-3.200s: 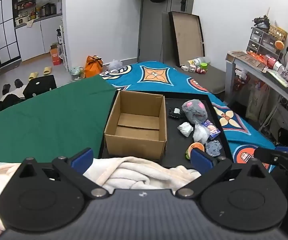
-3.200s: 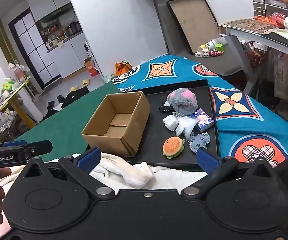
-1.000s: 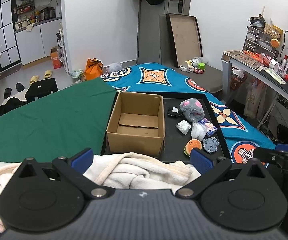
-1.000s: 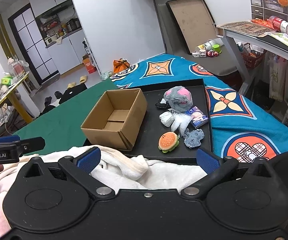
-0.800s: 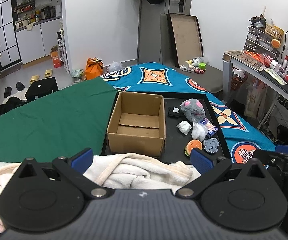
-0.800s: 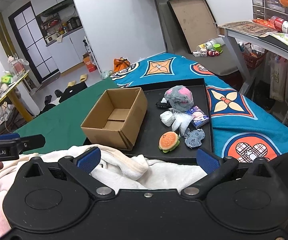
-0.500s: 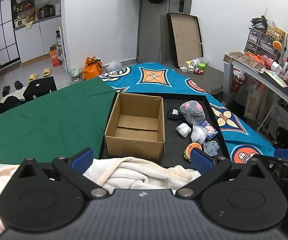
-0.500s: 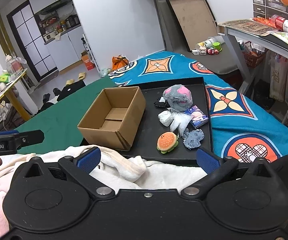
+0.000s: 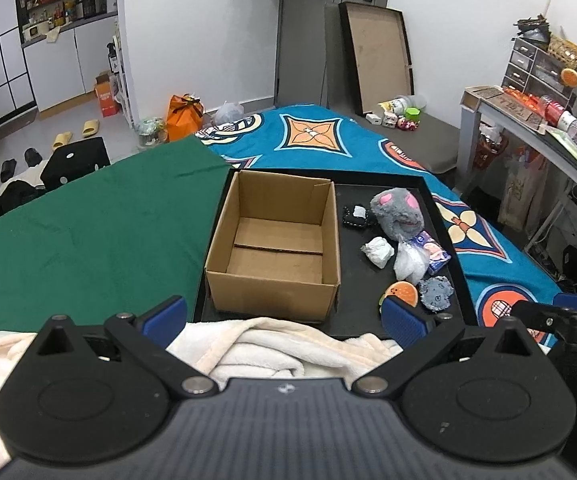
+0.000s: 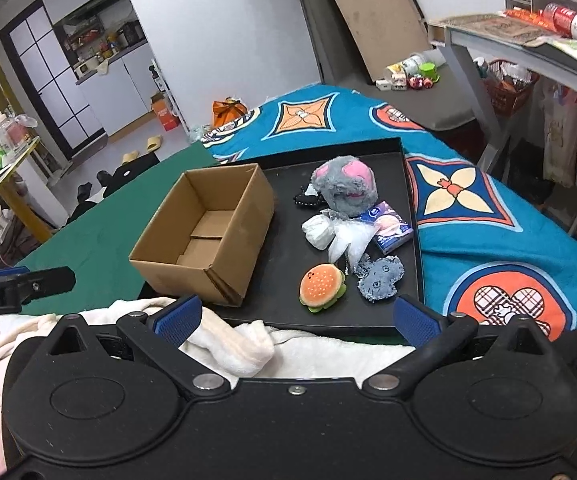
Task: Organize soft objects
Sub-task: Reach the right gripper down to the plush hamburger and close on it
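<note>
An empty brown cardboard box [image 9: 276,240] [image 10: 208,232] stands on the left part of a black tray [image 9: 440,216] [image 10: 284,240]. Right of it lie a grey-and-pink plush [image 9: 398,212] [image 10: 344,186], a burger plush [image 9: 402,292] [image 10: 322,286], a grey denim toy [image 9: 436,292] [image 10: 380,276], a white wad [image 9: 377,251] [image 10: 318,230], a clear bag [image 10: 350,240], a small blue packet [image 10: 392,230] and a black item [image 9: 354,216]. My left gripper [image 9: 284,318] and right gripper [image 10: 294,316] hover open above a cream blanket [image 9: 272,344] [image 10: 232,344], near the tray's front edge, holding nothing.
The tray rests on a bed with a green cloth [image 9: 88,232] on the left and a blue patterned cover [image 9: 328,140] on the right. A desk [image 9: 536,128] stands at the far right. A person's hand shows at the left edge of the right wrist view.
Both grippers have drifted slightly over the last second; the box and tray items shift a little in view. Nothing was grasped or moved.
</note>
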`<state>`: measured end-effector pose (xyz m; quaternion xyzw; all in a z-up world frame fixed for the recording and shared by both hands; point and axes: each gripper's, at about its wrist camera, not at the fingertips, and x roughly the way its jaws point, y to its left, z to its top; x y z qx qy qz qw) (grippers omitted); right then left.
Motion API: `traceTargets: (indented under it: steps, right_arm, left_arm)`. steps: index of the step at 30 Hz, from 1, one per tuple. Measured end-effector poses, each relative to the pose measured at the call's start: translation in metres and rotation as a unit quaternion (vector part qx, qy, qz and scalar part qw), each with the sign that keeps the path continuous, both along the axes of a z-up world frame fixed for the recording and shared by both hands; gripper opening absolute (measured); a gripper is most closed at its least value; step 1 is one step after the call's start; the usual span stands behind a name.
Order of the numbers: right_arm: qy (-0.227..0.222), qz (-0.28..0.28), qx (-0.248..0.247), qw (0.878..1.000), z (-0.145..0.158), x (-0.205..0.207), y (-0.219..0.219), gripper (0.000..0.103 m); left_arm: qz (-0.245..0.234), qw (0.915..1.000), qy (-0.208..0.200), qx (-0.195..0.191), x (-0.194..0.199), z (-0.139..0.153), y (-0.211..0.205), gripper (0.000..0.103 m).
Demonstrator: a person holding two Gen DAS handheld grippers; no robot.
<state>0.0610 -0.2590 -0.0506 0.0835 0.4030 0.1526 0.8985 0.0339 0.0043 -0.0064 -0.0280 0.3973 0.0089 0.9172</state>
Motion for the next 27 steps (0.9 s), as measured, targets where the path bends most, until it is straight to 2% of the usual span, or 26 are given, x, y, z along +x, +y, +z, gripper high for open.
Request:
traceTargets:
  steps: [12, 15, 17, 23, 27]
  right_arm:
    - [0.017, -0.001, 0.016, 1.000, -0.026, 0.038, -0.009, 0.103]
    - [0.026, -0.001, 0.021, 0.999, -0.035, 0.048, -0.009, 0.100]
    - [0.037, -0.001, 0.019, 0.999, -0.042, 0.054, -0.007, 0.094]
    - [0.061, 0.001, 0.016, 0.998, -0.060, 0.068, 0.005, 0.093]
    - [0.073, 0.000, 0.015, 0.997, -0.071, 0.078, 0.010, 0.087]
  left_arm:
    - [0.025, 0.9995, 0.021, -0.002, 0.037, -0.024, 0.012, 0.102]
    - [0.028, 0.9993, 0.026, 0.004, 0.045, -0.032, 0.014, 0.102]
    - [0.032, 0.9991, 0.029, 0.003, 0.050, -0.036, 0.015, 0.102]
    - [0.044, 0.9982, 0.040, -0.005, 0.067, -0.051, 0.025, 0.100]
    - [0.052, 0.9976, 0.046, -0.009, 0.077, -0.059, 0.033, 0.100]
